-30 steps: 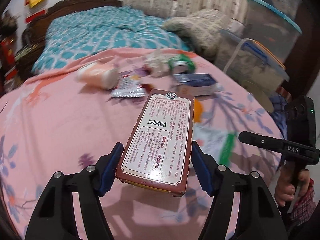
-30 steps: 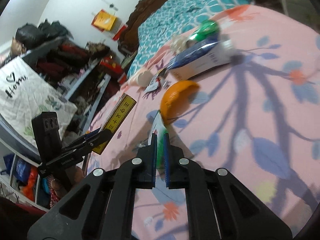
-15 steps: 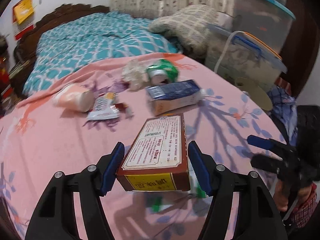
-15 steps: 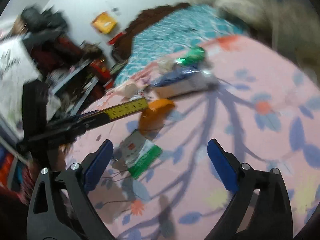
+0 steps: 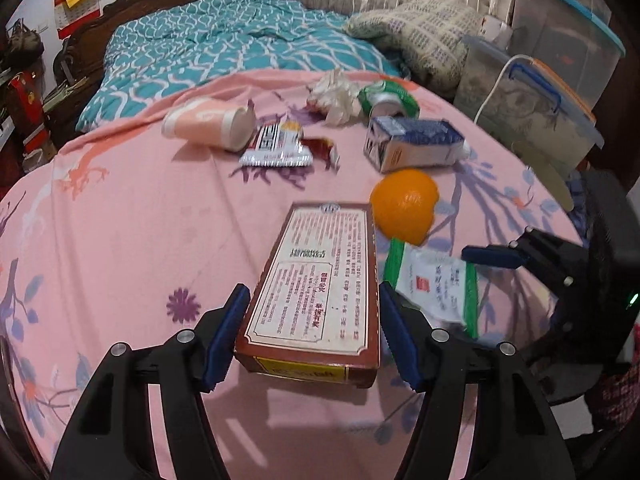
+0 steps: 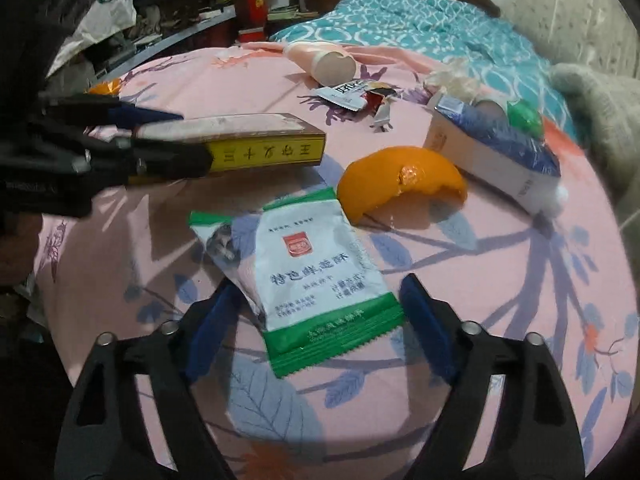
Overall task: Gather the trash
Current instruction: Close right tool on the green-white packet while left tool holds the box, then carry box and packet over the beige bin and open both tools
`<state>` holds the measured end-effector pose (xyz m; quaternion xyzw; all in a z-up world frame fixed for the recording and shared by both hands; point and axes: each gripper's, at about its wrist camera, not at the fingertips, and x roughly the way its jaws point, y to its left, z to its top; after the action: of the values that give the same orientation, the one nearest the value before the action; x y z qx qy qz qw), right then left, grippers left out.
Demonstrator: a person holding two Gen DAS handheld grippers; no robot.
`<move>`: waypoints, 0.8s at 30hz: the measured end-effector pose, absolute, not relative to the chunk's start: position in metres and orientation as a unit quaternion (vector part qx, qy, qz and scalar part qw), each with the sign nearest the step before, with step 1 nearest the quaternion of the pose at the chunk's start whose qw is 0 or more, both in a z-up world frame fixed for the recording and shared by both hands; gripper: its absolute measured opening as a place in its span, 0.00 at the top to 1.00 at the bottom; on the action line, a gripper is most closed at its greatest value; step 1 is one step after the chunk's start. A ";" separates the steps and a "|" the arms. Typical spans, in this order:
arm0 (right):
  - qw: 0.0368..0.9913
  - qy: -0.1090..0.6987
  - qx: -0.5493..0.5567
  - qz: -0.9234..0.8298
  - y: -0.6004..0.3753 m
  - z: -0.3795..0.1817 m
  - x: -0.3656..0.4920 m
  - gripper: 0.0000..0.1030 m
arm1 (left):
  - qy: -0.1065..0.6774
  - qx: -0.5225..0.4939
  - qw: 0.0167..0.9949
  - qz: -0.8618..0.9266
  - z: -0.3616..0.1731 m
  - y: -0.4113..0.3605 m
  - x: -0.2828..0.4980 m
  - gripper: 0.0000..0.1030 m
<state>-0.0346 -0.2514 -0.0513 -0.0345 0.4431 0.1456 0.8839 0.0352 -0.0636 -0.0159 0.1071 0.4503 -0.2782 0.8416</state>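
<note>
My left gripper (image 5: 312, 336) is shut on a flat brown-and-yellow box (image 5: 320, 284), held just above the pink tablecloth; the box also shows in the right wrist view (image 6: 240, 144). My right gripper (image 6: 320, 320) is open, its fingers either side of a white-and-green snack packet (image 6: 316, 276) that lies flat on the cloth. The packet also shows in the left wrist view (image 5: 436, 284), with the right gripper (image 5: 520, 256) at its right edge. An orange peel (image 6: 400, 184) lies just beyond the packet.
On the round table's pink cloth (image 5: 120, 220) lie a tipped paper cup (image 5: 208, 124), a silver wrapper (image 5: 276, 148), crumpled tissue (image 5: 336, 92), a green cup (image 5: 388, 96) and a blue-white carton (image 5: 416, 144). A bed (image 5: 240, 48) and plastic bins (image 5: 532, 96) stand behind.
My right gripper has opened from shut and come down around the snack packet. My left gripper, still holding the box, has levelled it and lowered it toward the cloth.
</note>
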 end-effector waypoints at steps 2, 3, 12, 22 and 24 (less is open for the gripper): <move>0.888 0.439 -0.025 0.136 -0.257 -0.050 -0.038 0.38 | 0.454 0.112 0.840 -0.273 -0.020 -0.064 0.036 0.36; 0.889 0.437 -0.018 0.133 -0.259 -0.049 -0.039 0.42 | 0.455 0.115 0.840 -0.272 -0.022 -0.065 0.036 0.35; 0.897 0.423 0.056 0.116 -0.287 -0.046 -0.051 0.67 | 0.440 0.190 0.847 -0.230 -0.044 -0.082 0.040 0.20; 0.905 0.357 0.215 0.082 -0.381 -0.032 -0.078 0.69 | 0.452 0.135 0.814 -0.339 -0.015 -0.119 0.036 0.42; 0.909 0.339 0.239 0.050 -0.415 -0.030 -0.087 0.69 | 0.440 0.143 0.803 -0.377 0.001 -0.153 0.032 0.42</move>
<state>-0.0865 -0.4147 -0.0297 0.2389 0.3387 0.0496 0.9087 0.0321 -0.1526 0.0005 0.1433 0.4399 -0.3767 0.8025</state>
